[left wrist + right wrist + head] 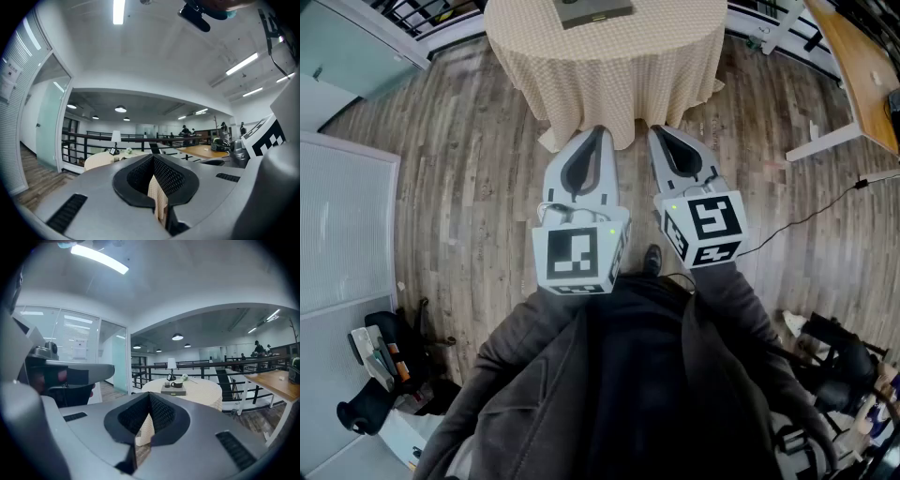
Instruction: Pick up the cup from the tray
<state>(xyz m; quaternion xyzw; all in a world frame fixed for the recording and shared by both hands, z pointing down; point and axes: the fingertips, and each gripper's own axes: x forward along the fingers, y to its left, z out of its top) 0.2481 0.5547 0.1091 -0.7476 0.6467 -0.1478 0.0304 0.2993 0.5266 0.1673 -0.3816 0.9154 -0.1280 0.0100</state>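
Note:
In the right gripper view a dark cup [177, 384] stands on a flat grey tray [173, 391], beside a small glass [167, 384]. The tray lies on a round table with a beige cloth [197, 392], some way ahead. In the head view only part of the tray [595, 11] shows at the top edge, and the cup is out of frame. My left gripper [598, 133] and right gripper [659, 133] are held side by side close to the body, short of the table [600, 66]. Both are shut with nothing in them.
A small lamp [171, 365] stands behind the tray. A glass partition [342, 225] is at the left. A wooden desk [862, 66] is at the right, with a cable [806, 220] across the plank floor. A railing [211, 369] runs behind the table. Bags [380, 361] lie at lower left.

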